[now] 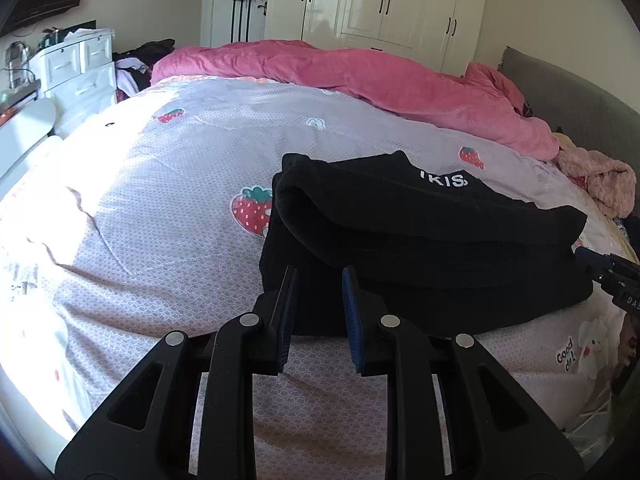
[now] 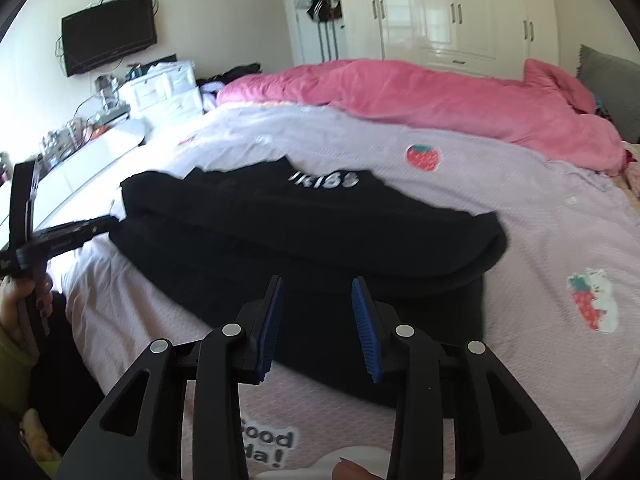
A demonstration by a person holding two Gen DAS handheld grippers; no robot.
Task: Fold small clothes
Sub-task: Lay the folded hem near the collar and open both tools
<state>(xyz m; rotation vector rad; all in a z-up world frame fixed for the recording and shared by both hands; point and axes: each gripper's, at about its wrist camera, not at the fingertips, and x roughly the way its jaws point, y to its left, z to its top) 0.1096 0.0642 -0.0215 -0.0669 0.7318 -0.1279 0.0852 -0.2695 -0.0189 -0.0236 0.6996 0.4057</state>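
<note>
A black garment (image 1: 424,232) with white lettering lies folded over itself on the strawberry-print bedsheet (image 1: 168,184). My left gripper (image 1: 320,276) hovers over its near left corner, jaws a little apart with nothing between the blue pads. The right gripper's tip (image 1: 600,268) pokes in at the garment's right end. In the right wrist view the same garment (image 2: 304,232) spreads ahead. My right gripper (image 2: 318,282) stands open over its near edge, holding nothing. The left gripper (image 2: 72,234) shows at the garment's left end, held by a hand (image 2: 16,292).
A crumpled pink quilt (image 1: 360,76) runs along the far side of the bed. A fluffy pink item (image 1: 600,180) and the grey headboard (image 1: 576,104) are at the right. White drawers (image 1: 76,76) stand left; wardrobes (image 1: 384,4) line the back wall. A TV (image 2: 106,34) hangs on the wall.
</note>
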